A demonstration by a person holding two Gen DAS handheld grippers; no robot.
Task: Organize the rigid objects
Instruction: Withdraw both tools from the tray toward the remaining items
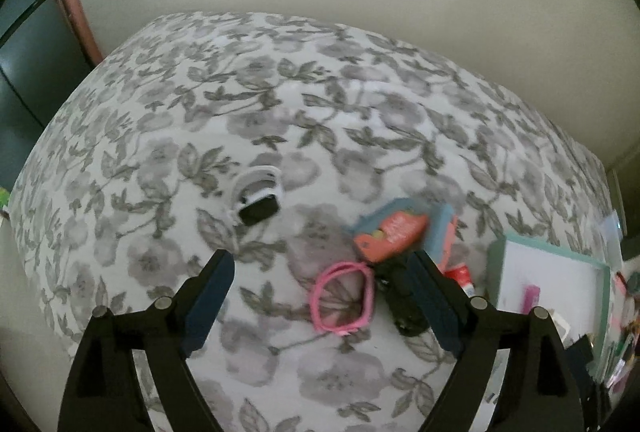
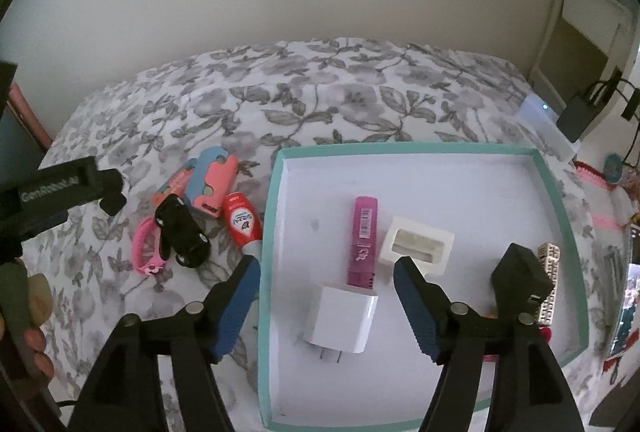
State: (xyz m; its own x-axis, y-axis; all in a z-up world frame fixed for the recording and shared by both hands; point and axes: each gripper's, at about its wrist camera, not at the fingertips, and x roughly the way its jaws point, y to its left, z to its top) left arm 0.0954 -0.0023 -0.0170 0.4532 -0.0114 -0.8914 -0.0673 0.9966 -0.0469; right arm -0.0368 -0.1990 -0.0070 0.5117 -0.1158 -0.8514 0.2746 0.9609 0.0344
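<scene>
A teal-rimmed shallow box [image 2: 272,232] lies on the flowered bedspread. Inside it are a white plug charger [image 2: 344,316], a pink tube [image 2: 362,240], a small white holder [image 2: 416,246], a black block [image 2: 520,272] and a studded metallic piece [image 2: 550,280]. My right gripper [image 2: 326,264] hangs open over the charger without touching it. Left of the box lie a black toy car [image 2: 182,232], a pink band [image 2: 142,248], a red tube [image 2: 242,224] and a coral-and-blue case [image 2: 208,187]. My left gripper [image 1: 320,258] stands open above the pink band [image 1: 344,300], holding nothing. A white coiled cable with a black block [image 1: 258,199] lies further off.
The bed meets a pale wall at the back. A white device with a small light [image 2: 544,127], a black adapter with cables [image 2: 576,115] and a white shelf [image 2: 580,31] stand at the right. A person's hand [image 2: 36,312] shows at the lower left.
</scene>
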